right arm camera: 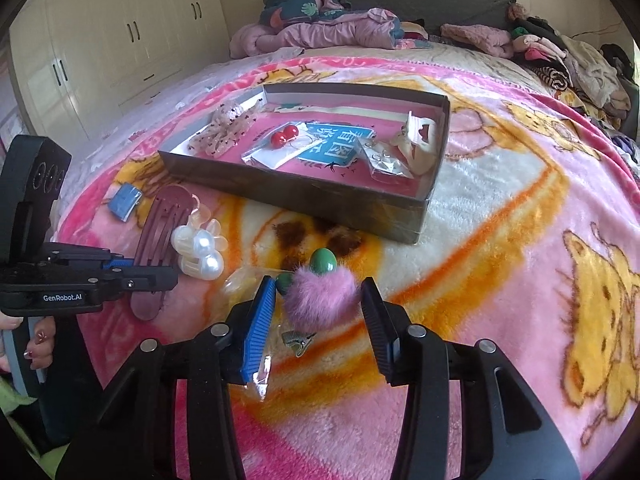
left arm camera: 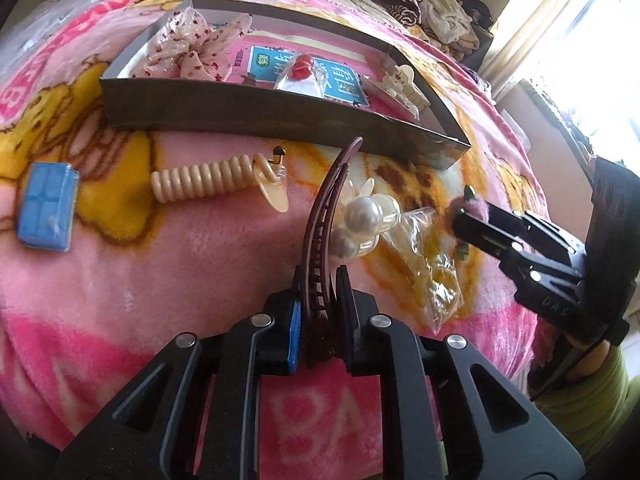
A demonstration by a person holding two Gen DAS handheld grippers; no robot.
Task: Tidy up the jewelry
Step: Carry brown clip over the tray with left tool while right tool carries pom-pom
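Note:
My left gripper (left arm camera: 318,276) is shut on a dark maroon curved hair clip (left arm camera: 324,224), held on edge above the blanket; the clip also shows in the right wrist view (right arm camera: 158,236). A pearl hair clip (left arm camera: 366,220) lies just beyond it. My right gripper (right arm camera: 320,296) is open with its fingers either side of a pink fluffy pom-pom ornament (right arm camera: 322,300) with green beads (right arm camera: 323,261), lying on a clear plastic bag (left arm camera: 432,264). The grey cardboard box (right arm camera: 320,196) holds a spotted bow (left arm camera: 188,50), red bead earrings (right arm camera: 284,136) and a cream claw clip (right arm camera: 420,148).
A cream spiral hair tie (left arm camera: 208,178) and a blue small box (left arm camera: 48,206) lie on the pink cartoon blanket (right arm camera: 500,240) in front of the box. Piled clothes (right arm camera: 320,32) sit at the bed's far end. White wardrobes (right arm camera: 100,48) stand at left.

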